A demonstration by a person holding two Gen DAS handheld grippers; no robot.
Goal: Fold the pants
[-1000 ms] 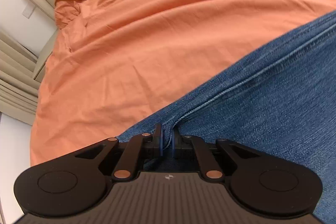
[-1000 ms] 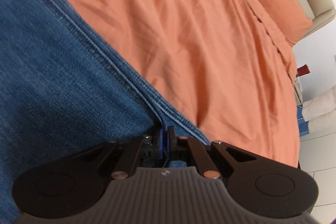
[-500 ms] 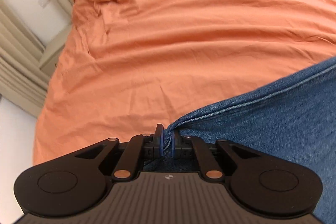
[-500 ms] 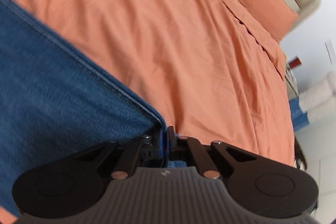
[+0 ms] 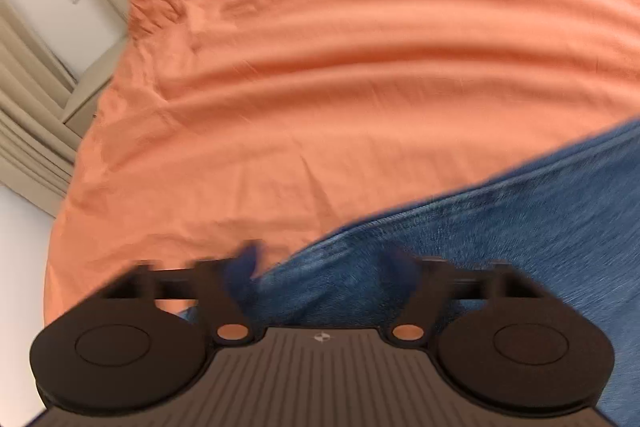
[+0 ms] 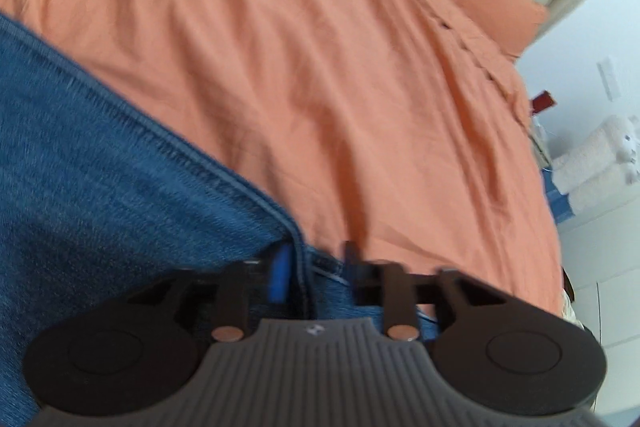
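Left hand-held gripper: jaws opening, spread wide, pads clear of the denim between them. Right hand-held gripper: jaws opening, seam between, not pinched. Jeans occupy lower frame on orange bed sheet.

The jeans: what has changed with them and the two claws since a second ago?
Both grippers were clamped on the jeans' edge. Now the left gripper has its jaws opening wide, and the right gripper is opening too; the pads no longer press the denim, which sits loosely between them. The jeans' edge has slid lower and further right in the left view. The orange sheet stays spread as before.
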